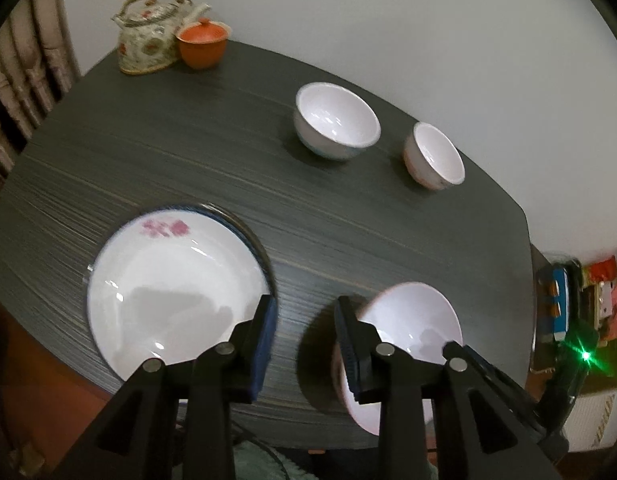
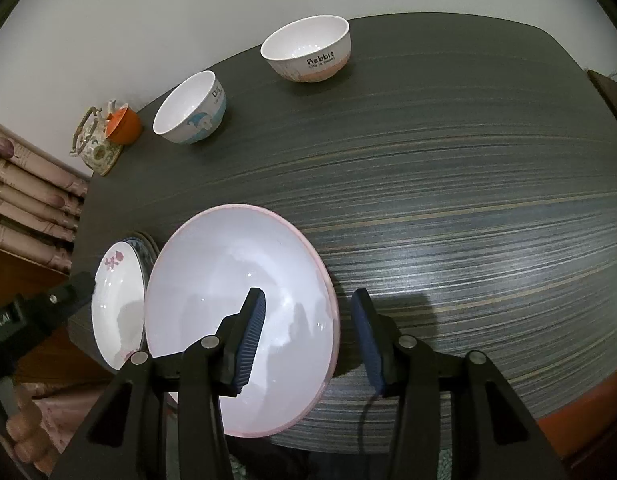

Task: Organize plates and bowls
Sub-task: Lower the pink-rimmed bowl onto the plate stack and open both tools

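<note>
Plates stacked at your 9 o'clock (image 1: 176,280); pink-rimmed plate (image 2: 240,312) and 2 bowls (image 2: 308,50) remain. Left gripper (image 1: 306,344) parted, empty; right gripper (image 2: 308,340) straddles the rim, unclamped.

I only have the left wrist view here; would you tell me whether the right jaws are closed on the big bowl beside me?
Observer: No. The right gripper is open and straddles the big bowl's rim, with one pad inside and one outside over the table. Neither is pressing.
Operator: Thank you. Do the two far bowls carry any markings?
Observer: Yes. The one farther from the teapot, the Rabbit bowl, has "Rabbit" printed on its side.
Operator: And the other one?
Observer: The blue-print bowl has a blue picture on its outer wall.
</note>
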The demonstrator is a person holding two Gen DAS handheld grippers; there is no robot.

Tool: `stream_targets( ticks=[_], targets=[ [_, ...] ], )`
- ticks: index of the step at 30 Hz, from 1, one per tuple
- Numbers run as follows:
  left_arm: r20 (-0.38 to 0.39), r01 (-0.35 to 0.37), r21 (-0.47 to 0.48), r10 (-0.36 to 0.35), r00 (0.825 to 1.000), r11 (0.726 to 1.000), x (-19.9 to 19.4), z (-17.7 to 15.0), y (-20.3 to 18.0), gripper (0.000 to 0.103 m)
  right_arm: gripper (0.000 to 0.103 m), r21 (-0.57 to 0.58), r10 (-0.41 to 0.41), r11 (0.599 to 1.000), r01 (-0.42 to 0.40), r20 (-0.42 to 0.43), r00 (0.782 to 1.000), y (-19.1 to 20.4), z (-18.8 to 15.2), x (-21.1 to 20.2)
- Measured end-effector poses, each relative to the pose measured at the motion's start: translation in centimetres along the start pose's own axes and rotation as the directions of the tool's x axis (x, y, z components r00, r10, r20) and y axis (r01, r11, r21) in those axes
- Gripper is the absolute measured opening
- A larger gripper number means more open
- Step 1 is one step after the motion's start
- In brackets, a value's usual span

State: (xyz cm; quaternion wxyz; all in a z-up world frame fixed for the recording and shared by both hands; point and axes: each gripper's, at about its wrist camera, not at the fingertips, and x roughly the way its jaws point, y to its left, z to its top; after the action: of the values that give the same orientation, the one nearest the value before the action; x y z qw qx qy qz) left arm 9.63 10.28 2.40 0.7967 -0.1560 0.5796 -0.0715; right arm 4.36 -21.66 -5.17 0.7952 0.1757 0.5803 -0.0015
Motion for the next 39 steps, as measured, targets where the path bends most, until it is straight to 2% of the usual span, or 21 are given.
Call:
stream_targets(
  ticks=[9, 13, 28, 39],
  targets=[
    [0.070, -0.089, 0.002, 0.089, 0.994, 0.996, -2.3, 3.1, 2.7, 0.032, 0.043, -0.027, -0.004, 1.000, 0.004, 0.022, 1.000, 1.2, 0.9, -0.5],
    [0.093, -0.126, 0.004, 0.125, 0.988, 0.992, -2.9, 3.9, 3.6, 0.037, 0.043, -0.040, -0.008, 0.999, 0.009, 0.033, 0.999, 1.9, 1.6, -0.6],
    [0.025, -0.096, -0.027, 0.097, 0.995, 0.995, 1.0, 5.2, 5.1, 0.037, 0.043, -0.107, -0.014, 0.994, 0.019, 0.045, 0.999, 5.3, 3.9, -0.6],
    [0.009, -0.090, -0.048, 0.091, 0.996, 0.995, 3.5, 7.5, 5.6, 0.037, 0.043, -0.161, -0.015, 0.987, 0.019, 0.027, 1.000, 7.8, 6.6, 1.4]
  ],
)
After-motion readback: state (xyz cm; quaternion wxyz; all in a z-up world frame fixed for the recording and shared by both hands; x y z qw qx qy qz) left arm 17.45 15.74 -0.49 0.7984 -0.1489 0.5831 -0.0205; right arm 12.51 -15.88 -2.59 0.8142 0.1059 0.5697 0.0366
